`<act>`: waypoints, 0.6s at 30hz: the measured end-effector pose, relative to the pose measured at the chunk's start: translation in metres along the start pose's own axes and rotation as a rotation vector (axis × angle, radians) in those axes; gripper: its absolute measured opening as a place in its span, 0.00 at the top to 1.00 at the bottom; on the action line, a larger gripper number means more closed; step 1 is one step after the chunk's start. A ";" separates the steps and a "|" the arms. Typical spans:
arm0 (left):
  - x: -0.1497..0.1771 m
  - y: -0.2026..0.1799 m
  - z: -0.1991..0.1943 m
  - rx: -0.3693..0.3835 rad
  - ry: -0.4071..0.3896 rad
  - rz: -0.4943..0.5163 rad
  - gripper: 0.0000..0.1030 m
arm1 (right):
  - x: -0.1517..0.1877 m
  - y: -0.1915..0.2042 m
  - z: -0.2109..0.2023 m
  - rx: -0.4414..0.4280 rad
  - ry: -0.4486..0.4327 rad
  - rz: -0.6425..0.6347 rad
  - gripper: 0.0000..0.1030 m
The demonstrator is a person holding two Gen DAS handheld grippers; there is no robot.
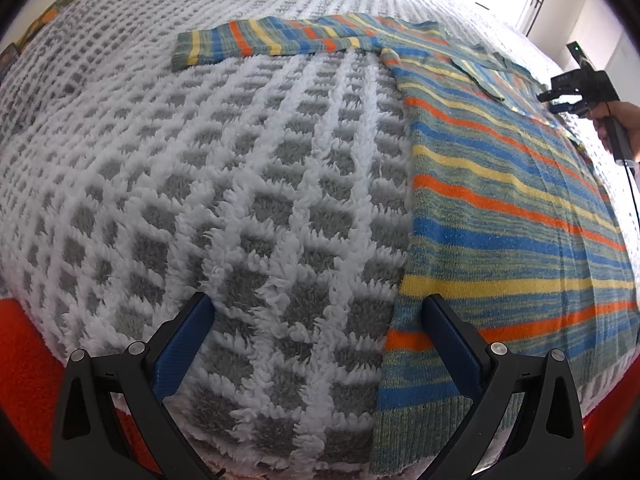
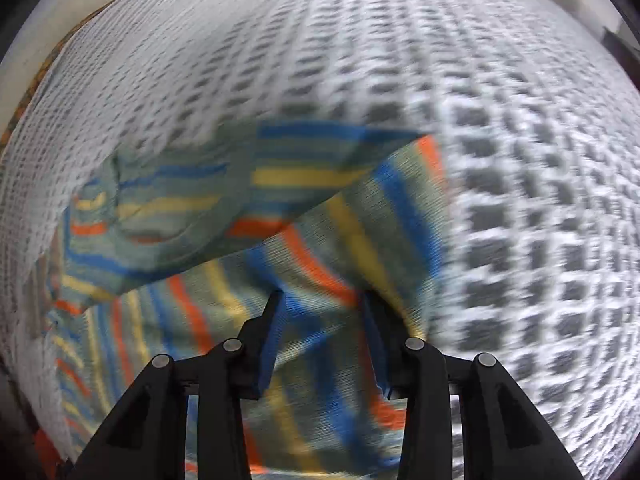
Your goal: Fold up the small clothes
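- Sweater [image 1: 500,200] lies flat on the blanket [image 1: 240,200].
- Left gripper [image 1: 316,320] gapes wide, empty, at the sweater's hem.
- Right gripper [image 2: 322,332], part open, straddles the sweater's folded sleeve [image 2: 360,232]; grip unclear.

Right wrist view, motion-blurred throughout: stripes of the sweater [image 2: 320,240] ahead of the right claw [image 2: 324,300] smear, and whether its fingers pinch fabric cannot be told. Left wrist view: the sweater's hem, right of the left claw [image 1: 316,312], is cut off by the frame edge.
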State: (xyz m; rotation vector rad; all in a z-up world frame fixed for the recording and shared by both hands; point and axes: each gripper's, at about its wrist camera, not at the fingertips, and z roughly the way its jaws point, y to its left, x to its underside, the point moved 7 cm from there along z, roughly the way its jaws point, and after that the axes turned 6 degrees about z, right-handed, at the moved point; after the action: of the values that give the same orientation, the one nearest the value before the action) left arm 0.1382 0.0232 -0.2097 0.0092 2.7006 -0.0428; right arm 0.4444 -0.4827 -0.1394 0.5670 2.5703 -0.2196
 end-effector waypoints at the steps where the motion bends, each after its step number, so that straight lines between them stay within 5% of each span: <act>1: -0.001 0.000 0.001 0.000 0.001 0.000 0.00 | -0.009 -0.014 -0.008 0.027 -0.043 0.031 0.58; 2: -0.002 0.000 0.002 0.001 0.001 0.001 0.00 | -0.016 -0.026 -0.017 0.058 -0.088 0.055 0.54; 5: -0.004 0.000 0.004 0.002 -0.002 0.005 0.00 | -0.031 -0.037 -0.040 -0.040 -0.154 0.077 0.50; 9: -0.005 0.000 0.005 -0.004 -0.004 0.012 0.00 | -0.038 -0.030 -0.035 -0.095 -0.099 0.013 0.49; 12: -0.004 0.000 0.006 -0.008 -0.006 0.019 0.00 | -0.033 -0.020 -0.012 -0.049 -0.041 -0.047 0.52; 13: -0.004 0.000 0.006 -0.009 -0.007 0.024 0.00 | -0.031 -0.017 -0.004 -0.037 -0.020 -0.057 0.81; 14: -0.004 0.000 0.006 -0.010 -0.008 0.026 0.00 | -0.029 -0.018 0.002 -0.005 -0.019 -0.071 0.97; 18: -0.003 0.000 0.006 -0.009 -0.006 0.027 0.00 | -0.035 -0.043 0.000 0.064 -0.099 0.032 0.95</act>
State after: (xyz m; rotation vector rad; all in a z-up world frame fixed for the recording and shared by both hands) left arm 0.1440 0.0228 -0.2138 0.0423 2.6940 -0.0227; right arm 0.4531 -0.5338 -0.1196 0.6048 2.4647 -0.3124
